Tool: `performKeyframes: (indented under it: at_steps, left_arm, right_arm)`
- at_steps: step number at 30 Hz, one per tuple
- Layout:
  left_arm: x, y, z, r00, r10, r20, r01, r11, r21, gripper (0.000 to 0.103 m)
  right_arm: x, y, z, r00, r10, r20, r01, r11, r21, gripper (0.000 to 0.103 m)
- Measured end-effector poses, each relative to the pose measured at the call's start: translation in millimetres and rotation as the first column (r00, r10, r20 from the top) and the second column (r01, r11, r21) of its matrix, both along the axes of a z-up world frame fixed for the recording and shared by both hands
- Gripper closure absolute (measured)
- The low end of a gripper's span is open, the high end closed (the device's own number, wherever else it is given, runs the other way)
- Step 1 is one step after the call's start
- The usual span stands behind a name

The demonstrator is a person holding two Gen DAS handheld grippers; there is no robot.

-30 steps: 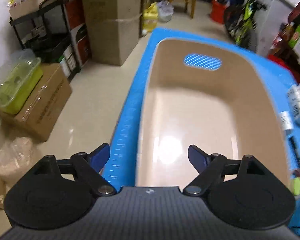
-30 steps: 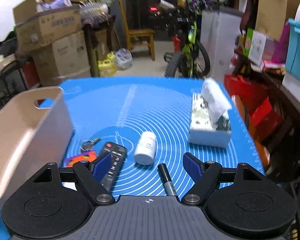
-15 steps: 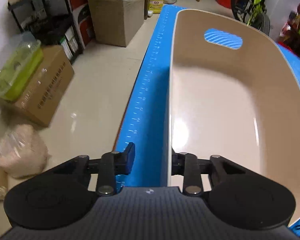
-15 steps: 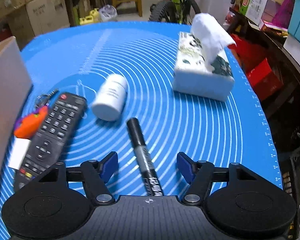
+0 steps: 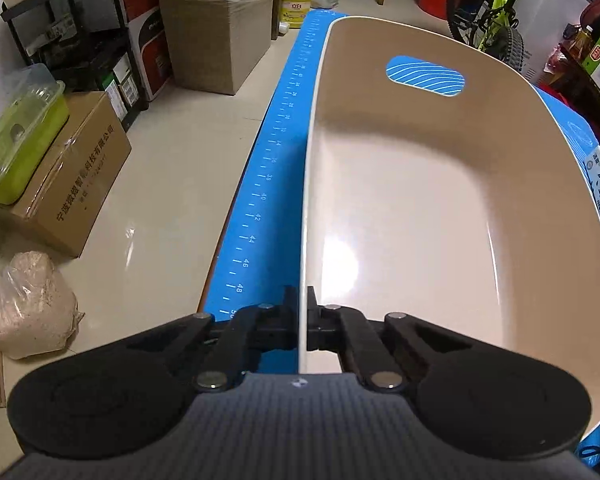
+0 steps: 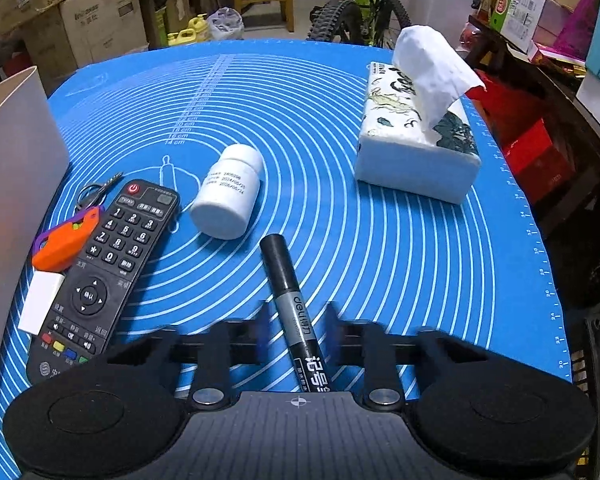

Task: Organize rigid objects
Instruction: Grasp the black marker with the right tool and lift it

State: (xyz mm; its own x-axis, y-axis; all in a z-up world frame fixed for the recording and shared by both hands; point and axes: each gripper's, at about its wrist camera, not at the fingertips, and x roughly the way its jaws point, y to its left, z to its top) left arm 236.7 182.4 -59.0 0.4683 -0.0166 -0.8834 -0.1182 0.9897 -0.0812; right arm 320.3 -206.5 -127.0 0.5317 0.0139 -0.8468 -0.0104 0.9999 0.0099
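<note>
The left claw (image 5: 303, 312) is pinched tight on the near left wall of the beige bin (image 5: 420, 208) — one finger outside the rim, the other inside, the thin wall clamped between them. The bin sits along the left edge of the blue mat (image 5: 268, 184) that covers the desk, its inside bare and glossy, with an oval handle cutout in the far wall.

Over on the other side, the right claw (image 6: 298, 326) straddles the black marker (image 6: 292, 300), which lies on the mat pointing away from the camera. Its fingers (image 6: 262, 322) are blurred and stand a little off either side of the barrel, so the claw is narrowed but not gripping, from what I can see.

Left of the marker lies a black remote control (image 6: 100, 276), and tucked against its left side an orange-and-purple key fob (image 6: 66, 242) with keys at the far end and a small white block (image 6: 40, 300) nearer. A white pill bottle (image 6: 228, 192) lies on its side just beyond the marker tip. Farther right sits a tissue pack (image 6: 416, 152) with a tissue sticking up. The bin's outer wall shows at the left edge of the right wrist view, close to the key fob.
</note>
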Motion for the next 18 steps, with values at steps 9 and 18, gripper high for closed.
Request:
performKeyframes:
  at_steps: [9,18]
  left_arm:
    - [1,4,0,1.000,0.001,0.002,-0.001,1.000,-0.003,0.100]
    - [1,2,1,1.000,0.016,-0.002,-0.016,1.000,0.004,0.100]
  right_arm:
    - [-3,9,20,0.998,-0.009,0.061,0.011,0.999,-0.036,0.079]
    - [-25,44,90,0.968,-0.013,0.252,0.007,1.000,0.025,0.079]
